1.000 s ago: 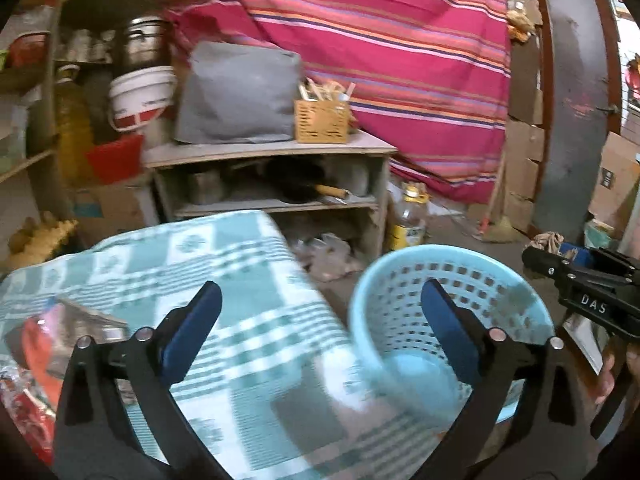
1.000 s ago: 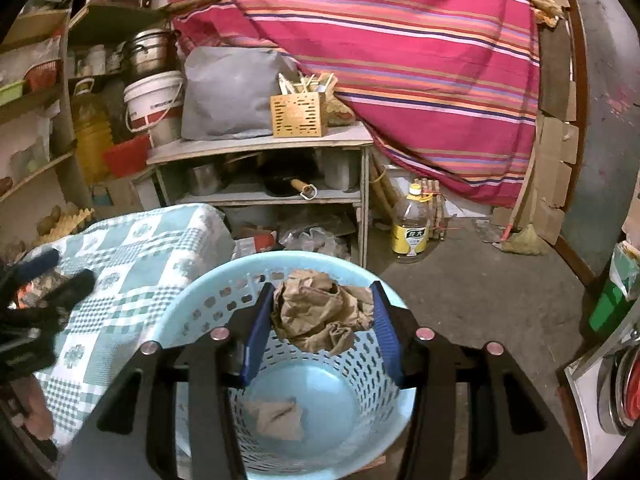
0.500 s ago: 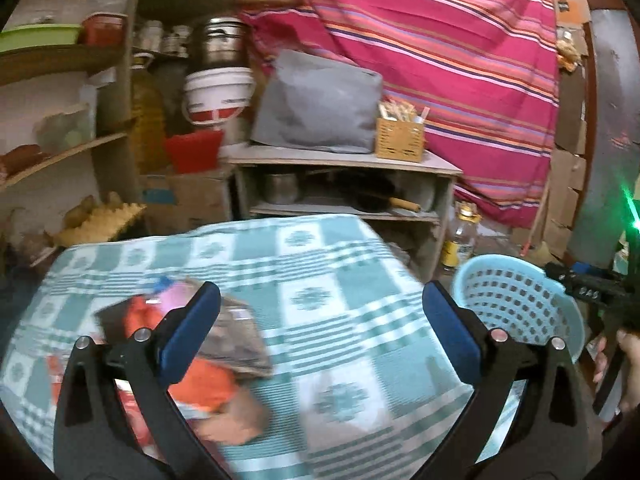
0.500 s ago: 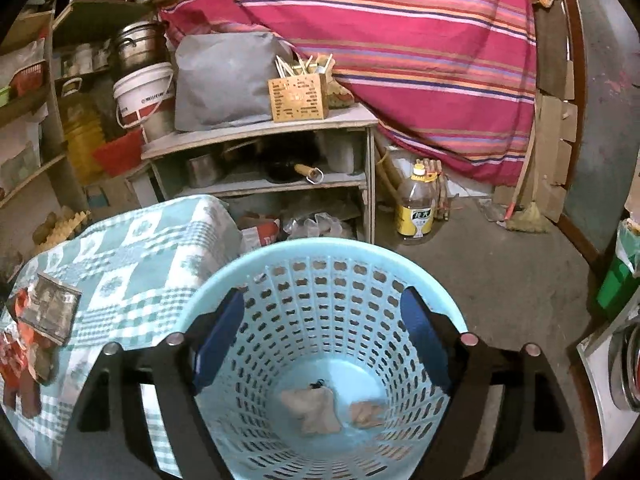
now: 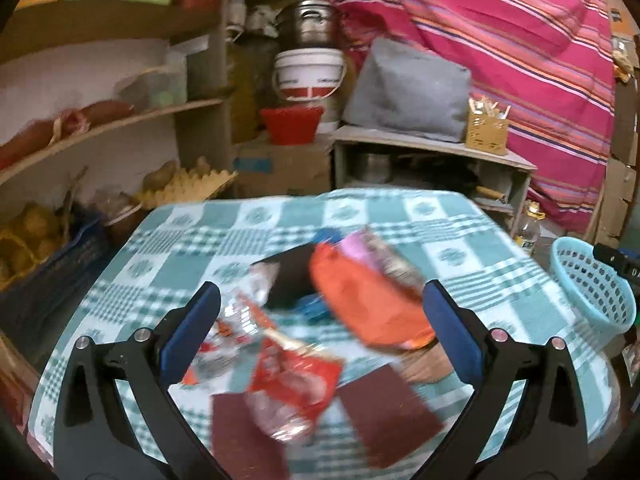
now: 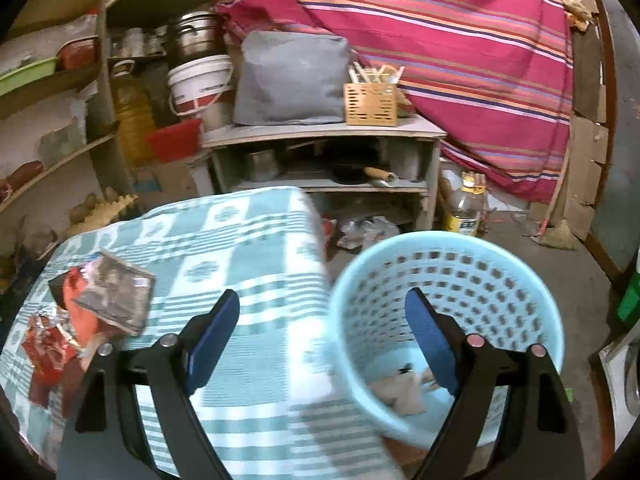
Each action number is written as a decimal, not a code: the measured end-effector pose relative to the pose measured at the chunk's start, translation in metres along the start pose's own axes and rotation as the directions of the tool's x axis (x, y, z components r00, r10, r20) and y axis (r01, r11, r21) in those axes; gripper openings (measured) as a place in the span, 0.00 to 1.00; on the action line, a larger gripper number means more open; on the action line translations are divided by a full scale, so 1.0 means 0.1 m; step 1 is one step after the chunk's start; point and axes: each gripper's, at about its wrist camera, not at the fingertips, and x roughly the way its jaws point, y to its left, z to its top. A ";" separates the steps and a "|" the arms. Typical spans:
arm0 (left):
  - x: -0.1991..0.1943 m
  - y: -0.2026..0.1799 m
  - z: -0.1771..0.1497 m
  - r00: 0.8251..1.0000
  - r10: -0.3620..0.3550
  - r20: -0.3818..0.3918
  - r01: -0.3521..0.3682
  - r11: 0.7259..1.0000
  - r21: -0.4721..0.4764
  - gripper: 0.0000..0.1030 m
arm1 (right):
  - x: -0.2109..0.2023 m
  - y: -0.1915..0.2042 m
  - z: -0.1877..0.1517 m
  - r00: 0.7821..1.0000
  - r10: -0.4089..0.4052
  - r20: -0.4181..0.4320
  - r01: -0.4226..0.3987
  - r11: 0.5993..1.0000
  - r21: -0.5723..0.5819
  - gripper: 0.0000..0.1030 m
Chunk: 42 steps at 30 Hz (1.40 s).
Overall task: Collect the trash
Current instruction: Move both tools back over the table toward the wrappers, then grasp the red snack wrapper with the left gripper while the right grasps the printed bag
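Observation:
A heap of trash lies on the green checked tablecloth [image 5: 192, 264]: an orange wrapper [image 5: 360, 300], a red foil packet [image 5: 296, 380], dark red sheets [image 5: 392, 408] and crumpled silver foil. My left gripper [image 5: 320, 320] hangs open just above this heap, nothing between its blue pads. My right gripper [image 6: 324, 340] is open and empty, straddling the table's right edge and the rim of the light blue basket [image 6: 500, 280]. Crumpled brown paper [image 6: 400, 392] rests on the basket's bottom. The same trash heap [image 6: 100, 304] shows at the left of the right wrist view.
The basket [image 5: 592, 284] stands on the floor off the table's right side. Behind the table are a low shelf unit [image 6: 328, 148] with a grey bag and wooden box, a white bucket [image 5: 308, 72], wall shelves at left, and an oil bottle [image 6: 464, 208] on the floor.
My right gripper opened and dropped the brown paper into the basket, then slid left toward the table. My left gripper swung left from the basket to over the trash heap.

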 end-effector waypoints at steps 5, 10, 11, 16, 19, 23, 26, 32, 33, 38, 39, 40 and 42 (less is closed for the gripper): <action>0.10 0.35 -0.19 0.997 -0.007 -0.082 0.004 0.999 -0.038 0.95 | 0.07 0.35 -0.08 1.000 0.018 -0.023 -0.019 0.999 -0.035 0.81; 0.23 0.53 -0.35 0.988 -0.012 -0.152 0.001 0.998 -0.070 0.95 | 0.15 0.56 -0.11 0.999 0.028 -0.046 -0.032 0.997 -0.070 0.81; 0.26 0.55 -0.37 0.986 -0.014 -0.164 0.002 0.997 -0.078 0.94 | 0.16 0.58 -0.12 0.998 0.029 -0.049 -0.033 0.997 -0.073 0.81; 0.35 0.52 -0.44 0.977 -0.064 -0.204 0.047 0.995 -0.090 0.86 | 0.22 0.62 -0.13 0.996 0.044 -0.073 -0.049 0.996 -0.070 0.81; 0.40 0.45 -0.47 0.968 -0.089 -0.233 0.073 0.994 -0.077 0.71 | 0.24 0.66 -0.14 0.996 0.047 -0.076 -0.053 0.996 -0.076 0.81; 0.45 0.38 -0.51 0.956 -0.121 -0.267 0.106 0.992 -0.067 0.34 | 0.24 0.70 -0.15 0.996 0.048 -0.079 -0.055 0.995 -0.088 0.81; 0.46 0.38 -0.52 0.953 -0.134 -0.272 0.120 0.990 -0.070 0.16 | 0.25 0.74 -0.16 0.995 0.053 -0.084 -0.061 0.993 -0.097 0.81; 0.33 0.38 -0.45 0.968 -0.110 -0.227 0.104 0.994 -0.039 0.06 | 0.25 0.91 -0.17 0.994 0.072 -0.084 -0.083 0.987 -0.136 0.81; 0.29 0.39 -0.42 0.972 -0.101 -0.211 0.097 0.995 -0.031 0.06 | 0.25 0.94 -0.18 0.994 0.076 -0.082 -0.087 0.986 -0.144 0.81; 0.20 0.41 -0.27 0.987 -0.049 -0.150 0.049 0.999 -0.009 0.06 | 0.27 1.20 -0.20 0.991 0.105 -0.083 -0.119 0.973 -0.197 0.81; 0.20 0.42 -0.24 0.990 -0.036 -0.138 0.035 0.999 -0.007 0.06 | 0.28 1.26 -0.21 0.990 0.111 -0.087 -0.127 0.970 -0.205 0.81; 0.20 0.43 -0.21 0.991 -0.027 -0.129 0.027 1.000 -0.005 0.06 | 0.28 1.31 -0.22 0.989 0.117 -0.089 -0.134 0.968 -0.211 0.81; 0.19 0.46 -0.13 0.995 -0.010 -0.104 0.009 1.000 -0.007 0.06 | 0.28 1.46 -0.24 0.986 0.138 -0.092 -0.156 0.960 -0.232 0.81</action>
